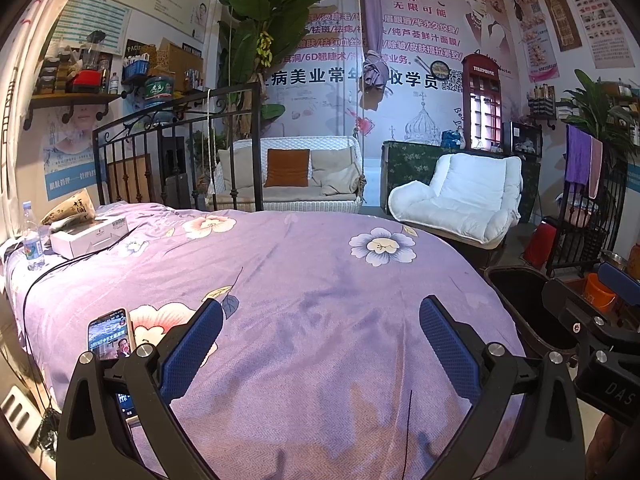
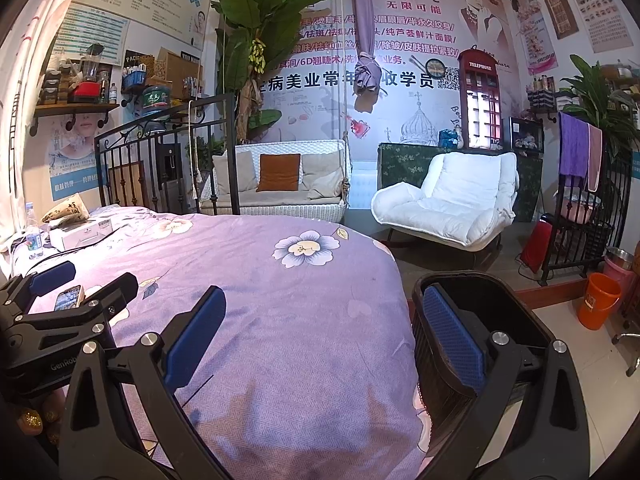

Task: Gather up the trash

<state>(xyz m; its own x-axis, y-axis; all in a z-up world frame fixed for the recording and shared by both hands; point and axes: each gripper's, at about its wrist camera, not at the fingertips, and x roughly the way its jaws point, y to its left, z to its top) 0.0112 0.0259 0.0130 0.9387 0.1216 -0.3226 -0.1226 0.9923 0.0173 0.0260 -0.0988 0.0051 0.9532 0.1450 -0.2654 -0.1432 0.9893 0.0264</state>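
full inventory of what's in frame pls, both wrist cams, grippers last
bedspread: 1, purple with flowers, covers the bed, centre
phone: 1, screen lit, on the bedspread, near left
white box: 1, far left of the bed
water bottle: 1, clear with a blue label, upright beside the box
paper bag: 1, tan, behind the box
trash bin: 1, black, on the floor at the bed's right edge
swing seat: 1, white wicker with cushions, beyond the bed
armchair: 1, white, right of the swing seat
bucket: 1, orange, floor far right
left gripper: blue pads, open, empty, above the bedspread
right gripper: blue pads, open, empty, one finger in front of the bin
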